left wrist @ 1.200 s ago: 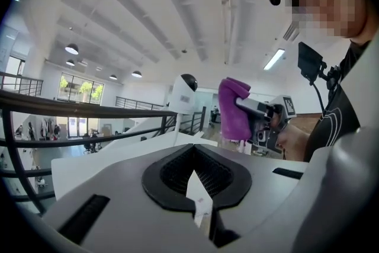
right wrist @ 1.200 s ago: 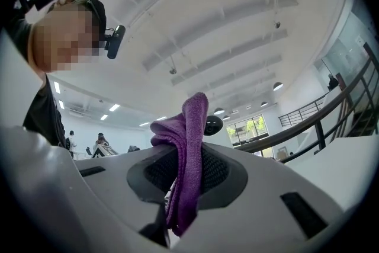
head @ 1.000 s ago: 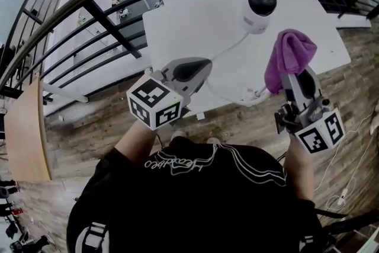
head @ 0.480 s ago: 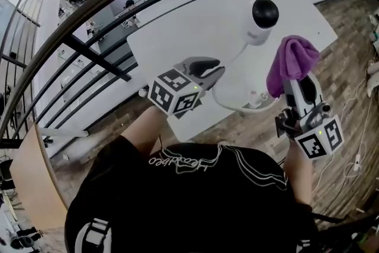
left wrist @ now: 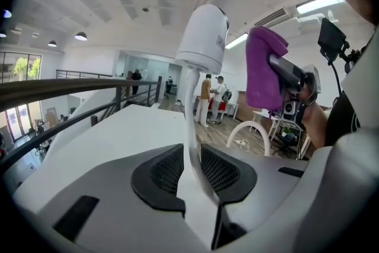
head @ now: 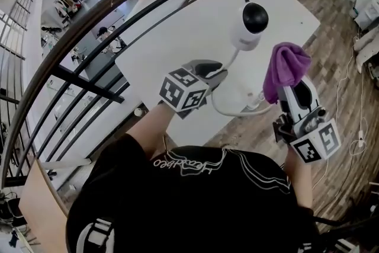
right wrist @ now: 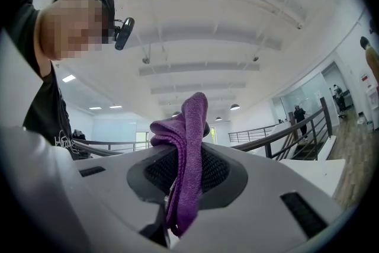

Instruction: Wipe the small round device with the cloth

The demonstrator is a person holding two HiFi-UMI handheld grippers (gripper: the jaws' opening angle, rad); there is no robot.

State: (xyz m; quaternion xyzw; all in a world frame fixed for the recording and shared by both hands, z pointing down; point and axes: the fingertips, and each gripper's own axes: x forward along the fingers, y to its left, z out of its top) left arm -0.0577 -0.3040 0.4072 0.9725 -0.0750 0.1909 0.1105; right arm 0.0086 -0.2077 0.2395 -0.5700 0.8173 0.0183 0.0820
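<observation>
The small round device [head: 251, 23], a white camera with a black face, stands on the white table [head: 177, 38]; the left gripper view shows the device [left wrist: 204, 38] from below. Its white cable [head: 234, 109] loops off the table's near edge. My left gripper [head: 216, 71] is at that edge, below and left of the device. Its jaws are opening, with the cable [left wrist: 192, 127] running between the pads. My right gripper [head: 285, 87] is shut on a bunched purple cloth [head: 286, 65], held upright just right of the device. The cloth [right wrist: 186, 145] fills the right gripper [right wrist: 185, 169].
A black metal railing [head: 89, 21] curves round the table's far and left sides. Wooden floor [head: 331, 50] lies to the right, with loose white cords [head: 359, 139] on it. People stand far off in the hall [left wrist: 207, 98].
My left gripper has moved right, up to the cable loop, and its jaws have parted. The right gripper still holds the cloth upright beside the device.
</observation>
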